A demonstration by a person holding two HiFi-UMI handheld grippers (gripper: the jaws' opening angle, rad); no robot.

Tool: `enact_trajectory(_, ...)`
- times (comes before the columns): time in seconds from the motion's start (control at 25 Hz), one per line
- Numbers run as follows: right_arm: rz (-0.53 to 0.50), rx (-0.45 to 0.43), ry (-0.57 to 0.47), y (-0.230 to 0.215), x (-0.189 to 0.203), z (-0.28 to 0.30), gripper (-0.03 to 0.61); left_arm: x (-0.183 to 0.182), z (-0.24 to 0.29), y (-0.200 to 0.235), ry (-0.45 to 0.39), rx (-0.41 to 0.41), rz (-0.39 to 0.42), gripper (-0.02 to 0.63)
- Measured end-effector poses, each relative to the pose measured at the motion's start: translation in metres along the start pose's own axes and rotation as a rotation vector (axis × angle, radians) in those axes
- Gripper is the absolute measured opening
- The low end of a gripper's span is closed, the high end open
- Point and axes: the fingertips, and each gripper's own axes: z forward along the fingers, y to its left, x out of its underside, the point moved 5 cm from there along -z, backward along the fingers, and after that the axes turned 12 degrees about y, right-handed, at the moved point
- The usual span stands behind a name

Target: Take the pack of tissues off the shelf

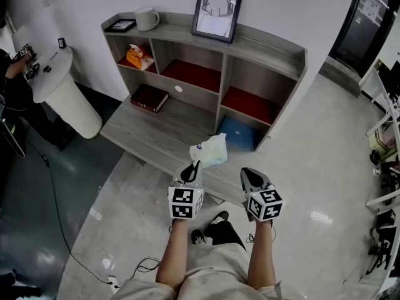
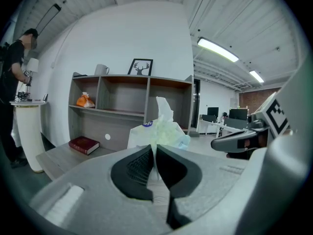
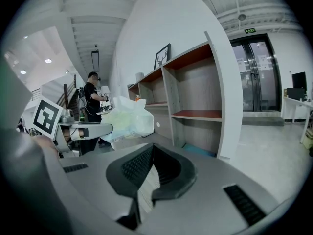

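The pack of tissues (image 1: pixel 209 150), a pale crinkly plastic pack with a tissue sticking up, hangs in the air above the front edge of the low wooden ledge (image 1: pixel 150 136) of the shelf unit (image 1: pixel 250 55). My left gripper (image 1: pixel 196 165) is shut on the pack's near edge. In the left gripper view the pack (image 2: pixel 159 129) rises just beyond the closed left gripper (image 2: pixel 154 153). My right gripper (image 1: pixel 245 172) hovers beside it to the right, shut with nothing in it. The right gripper view shows the right gripper (image 3: pixel 150 154) closed and the pack (image 3: pixel 126 121) off to the left.
An orange packet (image 1: pixel 139 56) lies in the top left compartment. A dark red book (image 1: pixel 149 97) rests on the ledge, and a blue object (image 1: pixel 239 133) sits in the bottom right compartment. A mug (image 1: pixel 146 19) and a framed picture (image 1: pixel 217 12) stand on top. A person works at a white round table (image 1: pixel 53 74) on the left.
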Motion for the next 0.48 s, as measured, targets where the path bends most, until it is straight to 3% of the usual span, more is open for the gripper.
enact_trajectory(0.48,-0.048,0.037,-0.025,0.005,-0.008,-0.015,0.015,-0.004,-0.02,0.004,-0.019,0.0,0.024,0.018)
